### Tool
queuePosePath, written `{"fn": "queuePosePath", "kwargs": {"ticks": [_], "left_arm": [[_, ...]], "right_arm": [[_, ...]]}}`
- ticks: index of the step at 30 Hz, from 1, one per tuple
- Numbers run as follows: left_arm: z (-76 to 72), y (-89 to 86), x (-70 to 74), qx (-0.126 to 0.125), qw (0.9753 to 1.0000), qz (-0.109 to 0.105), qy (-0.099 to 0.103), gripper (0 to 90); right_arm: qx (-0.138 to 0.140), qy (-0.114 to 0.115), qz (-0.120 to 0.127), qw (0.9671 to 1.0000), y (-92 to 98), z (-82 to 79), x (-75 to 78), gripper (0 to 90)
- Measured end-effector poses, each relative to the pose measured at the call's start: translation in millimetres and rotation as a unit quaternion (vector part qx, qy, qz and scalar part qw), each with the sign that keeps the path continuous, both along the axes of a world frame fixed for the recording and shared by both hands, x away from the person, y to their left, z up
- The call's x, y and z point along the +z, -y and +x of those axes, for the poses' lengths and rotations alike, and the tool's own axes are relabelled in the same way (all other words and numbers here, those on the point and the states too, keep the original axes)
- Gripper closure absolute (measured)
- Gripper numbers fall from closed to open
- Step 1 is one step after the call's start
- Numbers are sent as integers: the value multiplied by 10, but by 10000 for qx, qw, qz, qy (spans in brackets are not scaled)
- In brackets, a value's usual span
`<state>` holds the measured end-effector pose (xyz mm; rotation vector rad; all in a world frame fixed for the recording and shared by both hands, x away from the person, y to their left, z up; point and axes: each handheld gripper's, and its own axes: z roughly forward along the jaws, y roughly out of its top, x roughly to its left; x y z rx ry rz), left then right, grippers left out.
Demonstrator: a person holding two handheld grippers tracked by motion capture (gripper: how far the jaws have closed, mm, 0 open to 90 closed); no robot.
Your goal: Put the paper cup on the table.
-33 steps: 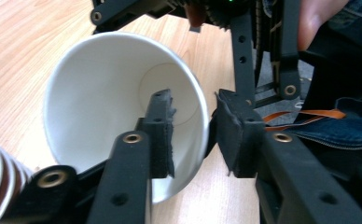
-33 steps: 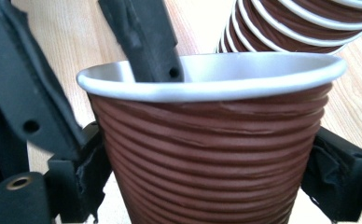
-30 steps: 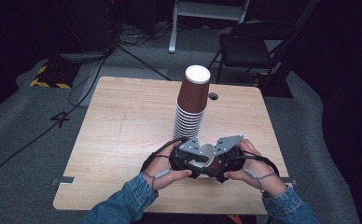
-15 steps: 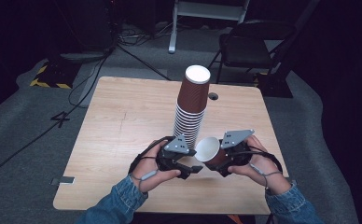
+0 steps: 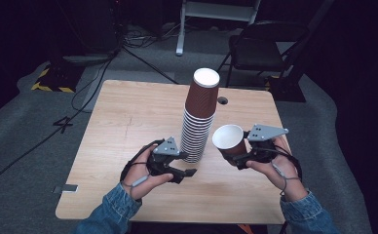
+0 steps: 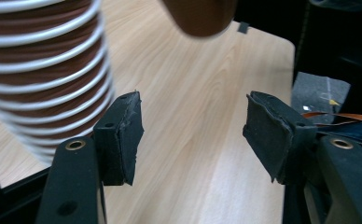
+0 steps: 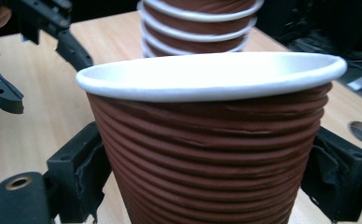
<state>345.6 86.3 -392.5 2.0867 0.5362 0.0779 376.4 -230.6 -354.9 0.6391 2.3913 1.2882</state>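
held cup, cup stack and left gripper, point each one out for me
held cup (image 7: 212, 158), right gripper view, on its ribbed brown wall
cup stack (image 5: 200, 114), high view, on the side of the upside-down stack
left gripper (image 6: 193, 135), left gripper view, midway between its open jaw pads

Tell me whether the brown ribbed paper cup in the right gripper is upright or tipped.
Upright: the brown ribbed paper cup has its white rim on top, level, between the right gripper jaws.

A light wooden table (image 5: 128, 126) is set on grey carpet (image 5: 26, 131); a black chair (image 5: 262, 48) and cables (image 5: 128, 46) are seen behind.
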Motion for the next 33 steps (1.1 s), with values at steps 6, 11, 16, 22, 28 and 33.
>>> {"fn": "queuePosePath", "kwargs": {"ticks": [6,11,16,22,28,33], "left_arm": [[102,-169,-22,381,9992,117,11,337],[172,-334,-47,718,9971,249,-10,308],[207,-502,-74,1048,9938,383,8,295],[257,-686,-140,1401,9886,560,-15,267],[364,-800,-349,1871,9769,1015,-202,253],[431,-923,-464,2017,9725,1119,-334,235]], "right_arm": [[-561,153,404,9975,173,92,40,127],[-935,287,593,9934,321,192,26,125],[-1301,333,791,9878,489,310,-44,124],[-1651,402,1011,9803,643,448,-125,123],[-2089,598,1042,9705,680,609,-214,124],[-2126,648,1009,9698,671,726,-325,123]]}}
